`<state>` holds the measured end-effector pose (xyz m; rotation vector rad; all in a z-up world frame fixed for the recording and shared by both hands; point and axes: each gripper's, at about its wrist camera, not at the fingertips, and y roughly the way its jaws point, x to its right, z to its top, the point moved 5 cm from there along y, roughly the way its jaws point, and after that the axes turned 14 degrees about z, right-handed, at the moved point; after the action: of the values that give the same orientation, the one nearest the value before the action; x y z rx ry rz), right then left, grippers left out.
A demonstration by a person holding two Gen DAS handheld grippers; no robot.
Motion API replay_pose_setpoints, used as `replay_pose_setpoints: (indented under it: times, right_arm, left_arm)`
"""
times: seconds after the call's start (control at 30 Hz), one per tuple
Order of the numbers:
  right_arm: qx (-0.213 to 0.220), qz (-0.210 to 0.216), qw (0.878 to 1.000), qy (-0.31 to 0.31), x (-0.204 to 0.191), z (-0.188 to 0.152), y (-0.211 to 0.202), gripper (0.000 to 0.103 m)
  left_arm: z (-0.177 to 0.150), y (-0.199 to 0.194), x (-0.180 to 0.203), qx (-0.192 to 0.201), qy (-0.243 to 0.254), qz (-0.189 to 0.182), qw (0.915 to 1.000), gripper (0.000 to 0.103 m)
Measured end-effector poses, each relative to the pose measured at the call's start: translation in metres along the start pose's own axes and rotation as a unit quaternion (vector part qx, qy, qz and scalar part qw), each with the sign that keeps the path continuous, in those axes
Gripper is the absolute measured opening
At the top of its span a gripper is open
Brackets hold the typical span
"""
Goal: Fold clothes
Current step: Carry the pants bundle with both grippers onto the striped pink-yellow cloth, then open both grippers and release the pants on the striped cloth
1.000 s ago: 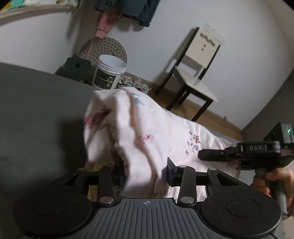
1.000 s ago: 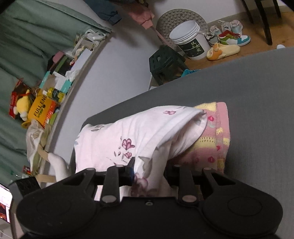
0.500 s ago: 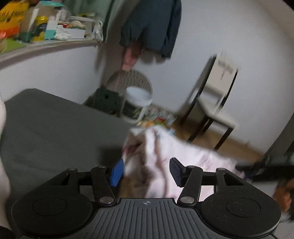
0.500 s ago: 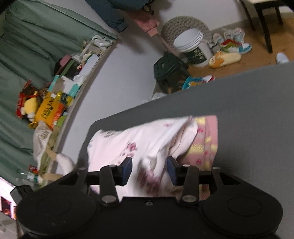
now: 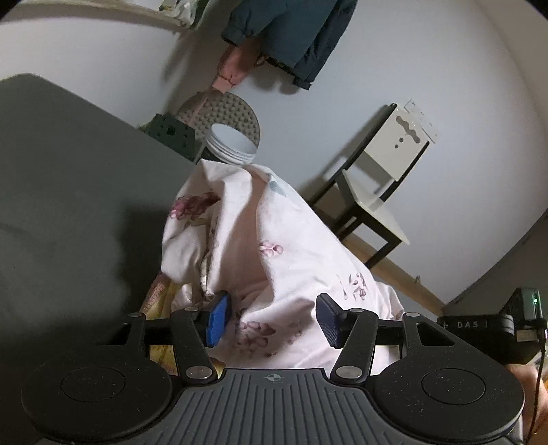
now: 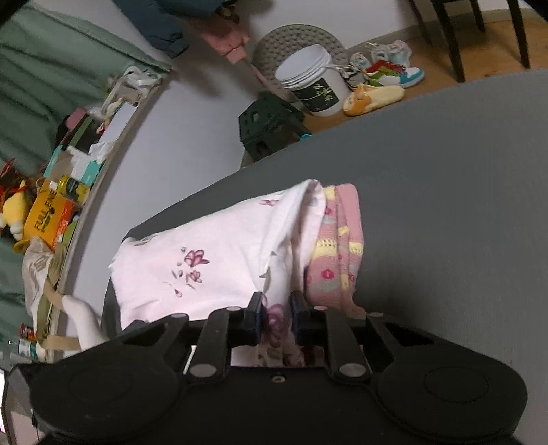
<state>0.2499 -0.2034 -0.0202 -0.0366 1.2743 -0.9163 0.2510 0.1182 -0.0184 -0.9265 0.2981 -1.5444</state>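
Right wrist view: the right gripper (image 6: 276,316) is clamped on a bunched edge of the white floral garment (image 6: 219,263), which lies on the grey surface (image 6: 445,212) over a pink and yellow knit piece (image 6: 337,253). Left wrist view: the left gripper (image 5: 272,318) stands spread wide, fabric between its blue pads (image 5: 217,316).

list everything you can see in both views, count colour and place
floral garment: 1, pale pink, on the grey surface
knit garment: 1, pink and yellow, under the floral one
bucket: 1, white, on the floor
stool: 1, dark green, beside the bucket
shoes: several, mixed colours, on the floor
chair: 1, white and black, by the wall
jacket: 1, dark blue, hanging on the wall
left tool: 1, black, open around the floral garment
right tool: 1, black, shut on the floral garment
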Motion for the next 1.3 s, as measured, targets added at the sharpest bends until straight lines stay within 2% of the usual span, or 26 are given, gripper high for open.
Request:
replay_pose_setpoints:
  times: [0.1, 0.3, 0.43, 0.53, 0.73, 0.8, 0.87, 0.93, 1.03, 1.1, 1.13, 1.2, 1.27, 1.3]
  right_arm:
    - [0.006, 0.021, 1.0, 0.009, -0.002, 0.0, -0.011, 0.024]
    - [0.018, 0.049, 0.998, -0.041, -0.028, -0.013, -0.063, 0.034]
    - [0.029, 0.049, 0.993, -0.102, -0.057, -0.043, -0.094, 0.045]
    - [0.042, 0.052, 0.99, -0.124, -0.078, -0.071, -0.116, 0.052]
    - [0.078, 0.072, 0.988, -0.116, -0.126, -0.129, -0.182, 0.054]
    - [0.094, 0.084, 0.985, -0.117, -0.145, -0.147, -0.209, 0.058]
    - [0.108, 0.088, 0.983, -0.122, -0.166, -0.162, -0.234, 0.062]
    - [0.115, 0.088, 0.98, -0.135, -0.188, -0.172, -0.256, 0.063]
    - [0.118, 0.077, 0.977, -0.158, -0.22, -0.182, -0.282, 0.067]
    - [0.114, 0.06, 0.976, -0.174, -0.24, -0.187, -0.295, 0.073]
    - [0.107, 0.047, 0.976, -0.182, -0.249, -0.189, -0.299, 0.074]
    - [0.098, 0.03, 0.973, -0.205, -0.268, -0.195, -0.308, 0.074]
    - [0.095, 0.01, 0.968, -0.23, -0.285, -0.201, -0.317, 0.079]
    - [0.095, 0.0, 0.965, -0.243, -0.292, -0.204, -0.32, 0.084]
  left_arm:
    - [0.002, -0.017, 0.005, 0.009, -0.007, 0.001, 0.9999, 0.056]
    - [-0.014, -0.083, 0.014, 0.048, -0.011, -0.028, 0.9984, 0.056]
    - [-0.038, -0.127, 0.043, 0.072, 0.007, -0.049, 0.9961, 0.059]
    - [-0.054, -0.161, 0.064, 0.082, 0.011, -0.06, 0.9948, 0.074]
    - [-0.074, -0.244, 0.088, 0.081, -0.003, -0.08, 0.9935, 0.075]
    - [-0.076, -0.275, 0.093, 0.085, -0.01, -0.09, 0.9923, 0.075]
    - [-0.077, -0.307, 0.098, 0.086, -0.012, -0.101, 0.9911, 0.082]
    - [-0.077, -0.335, 0.103, 0.096, -0.009, -0.101, 0.9902, 0.084]
    - [-0.074, -0.37, 0.106, 0.099, -0.002, -0.083, 0.9916, 0.084]
    - [-0.069, -0.394, 0.107, 0.091, 0.013, -0.058, 0.9941, 0.084]
    - [-0.066, -0.405, 0.108, 0.085, 0.026, -0.045, 0.9951, 0.084]
    - [-0.059, -0.424, 0.111, 0.076, 0.054, -0.008, 0.9956, 0.084]
    - [-0.052, -0.445, 0.116, 0.07, 0.092, 0.039, 0.9925, 0.084]
    - [-0.048, -0.454, 0.118, 0.072, 0.11, 0.059, 0.9896, 0.084]
